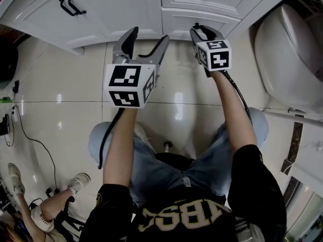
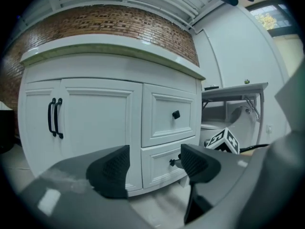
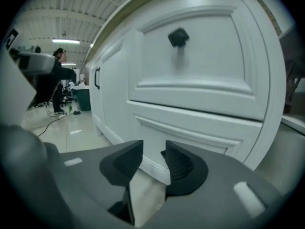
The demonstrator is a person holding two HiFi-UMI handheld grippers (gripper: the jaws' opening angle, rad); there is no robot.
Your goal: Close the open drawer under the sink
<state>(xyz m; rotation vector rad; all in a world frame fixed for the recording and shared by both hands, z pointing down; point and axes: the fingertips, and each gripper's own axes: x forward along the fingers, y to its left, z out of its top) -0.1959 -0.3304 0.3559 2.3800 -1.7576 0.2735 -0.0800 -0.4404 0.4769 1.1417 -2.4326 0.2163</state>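
I look down on a glossy pale tile floor (image 1: pixel 60 79). The white cabinet (image 1: pixel 126 6) stands on it. A black cable (image 1: pixel 35 140) trails over the tiles well left of the cabinet. A white toilet (image 1: pixel 290 54) sits just right of it. My shoe (image 1: pixel 144 135) rests on the tiles in front of it.

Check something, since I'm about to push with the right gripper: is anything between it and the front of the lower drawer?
Nothing visible. The right gripper, jaws slightly apart and empty, faces the front of the lower drawer directly. The left gripper hangs off to its side, out of the way.
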